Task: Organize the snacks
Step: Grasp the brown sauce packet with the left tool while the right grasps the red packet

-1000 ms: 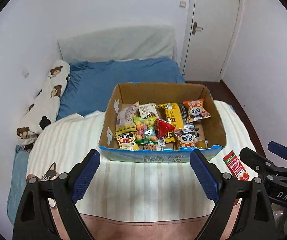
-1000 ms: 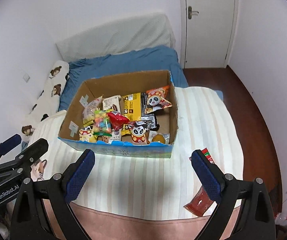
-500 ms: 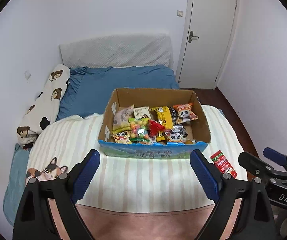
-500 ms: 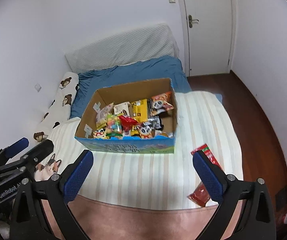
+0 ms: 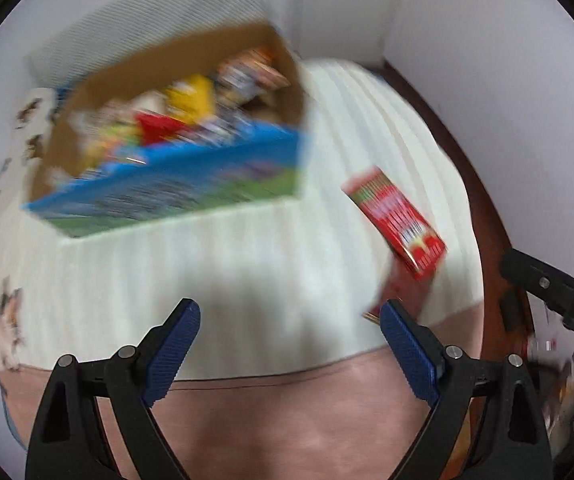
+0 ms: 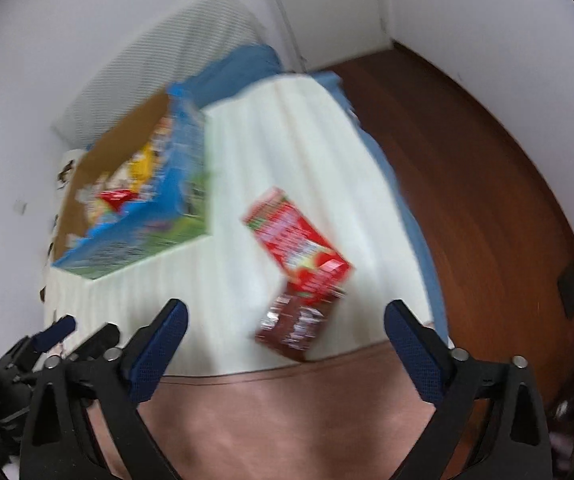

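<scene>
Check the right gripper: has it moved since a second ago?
Yes. The right gripper has swung right, off the snack box and toward the red packets near the blanket's edge.

1. Both cameras have come down much closer to the bed [image 5: 247, 280], and both pictures are now blurry.
2. The snack box [image 5: 175, 184] looks bigger and tilted. In the right wrist view it has slid to the left side.
3. The red snack pack [image 6: 299, 240] near the bed's right edge was small and off to the side. Now it sits in front of the right gripper [image 6: 285, 328], between its wide-apart fingers.
4. A darker red pack [image 6: 295, 324] below it, at the bed's front edge, shows more clearly.
</scene>
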Available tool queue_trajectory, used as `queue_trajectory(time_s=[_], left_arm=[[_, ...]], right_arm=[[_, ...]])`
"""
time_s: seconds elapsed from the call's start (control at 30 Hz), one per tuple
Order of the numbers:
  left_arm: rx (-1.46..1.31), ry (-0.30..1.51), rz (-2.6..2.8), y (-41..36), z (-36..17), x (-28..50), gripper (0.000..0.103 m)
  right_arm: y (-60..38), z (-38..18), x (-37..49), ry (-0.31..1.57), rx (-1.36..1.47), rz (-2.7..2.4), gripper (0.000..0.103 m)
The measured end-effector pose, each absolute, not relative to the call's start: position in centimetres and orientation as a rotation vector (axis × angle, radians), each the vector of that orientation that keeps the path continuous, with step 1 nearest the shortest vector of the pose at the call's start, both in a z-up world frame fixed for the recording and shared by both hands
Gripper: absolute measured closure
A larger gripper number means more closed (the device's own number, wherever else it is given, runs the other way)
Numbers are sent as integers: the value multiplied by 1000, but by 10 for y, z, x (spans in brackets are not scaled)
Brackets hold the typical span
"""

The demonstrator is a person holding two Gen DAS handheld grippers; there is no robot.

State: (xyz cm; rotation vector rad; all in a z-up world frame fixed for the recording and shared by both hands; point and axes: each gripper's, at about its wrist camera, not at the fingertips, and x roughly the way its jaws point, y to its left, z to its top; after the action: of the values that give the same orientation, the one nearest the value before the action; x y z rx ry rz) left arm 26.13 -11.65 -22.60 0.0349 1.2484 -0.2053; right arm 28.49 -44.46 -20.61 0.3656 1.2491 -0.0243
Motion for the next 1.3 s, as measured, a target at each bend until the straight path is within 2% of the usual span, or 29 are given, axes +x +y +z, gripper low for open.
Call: queue_trajectory(time_s=[0.07, 0.33, 0.37, 0.4, 0.43, 0.47, 0.77, 1.03, 1.07, 1.13, 1.3], left_arm=[[59, 1308, -272, -148, -247, 269, 11], [210, 1494, -406, -242, -327, 293, 11], [239, 1506, -397, -248, -338, 295, 19], [266, 1503, -385, -251, -344, 295, 32], [276, 1484, -371, -250, -345, 294, 38], [262, 1467, -367, -247, -342, 293, 48], [61, 1505, -228, -155, -335, 264, 48], [-182, 1535, 66, -24, -348, 247, 48], [-198, 1537, 85, -16, -350, 246, 48], [-243, 1561, 95, 2, -357, 243, 47], [-275, 1587, 39, 11, -365, 242, 39]], right_arm=[[-464, -227, 282, 1288, 399, -39, 22], [-520, -266, 272, 1328, 475, -111, 22], [-523, -266, 274, 1327, 478, -116, 22], [-526, -267, 275, 1329, 476, -116, 22], [-528, -266, 277, 1329, 472, -114, 22], [-528, -265, 280, 1327, 467, -107, 21], [-463, -268, 346, 1369, 288, 72, 21], [-376, -327, 405, 1495, -31, 139, 22], [-370, -331, 404, 1498, -65, 134, 23], [-358, -333, 400, 1500, -102, 138, 32], [-334, -333, 370, 1546, -108, 198, 35]])
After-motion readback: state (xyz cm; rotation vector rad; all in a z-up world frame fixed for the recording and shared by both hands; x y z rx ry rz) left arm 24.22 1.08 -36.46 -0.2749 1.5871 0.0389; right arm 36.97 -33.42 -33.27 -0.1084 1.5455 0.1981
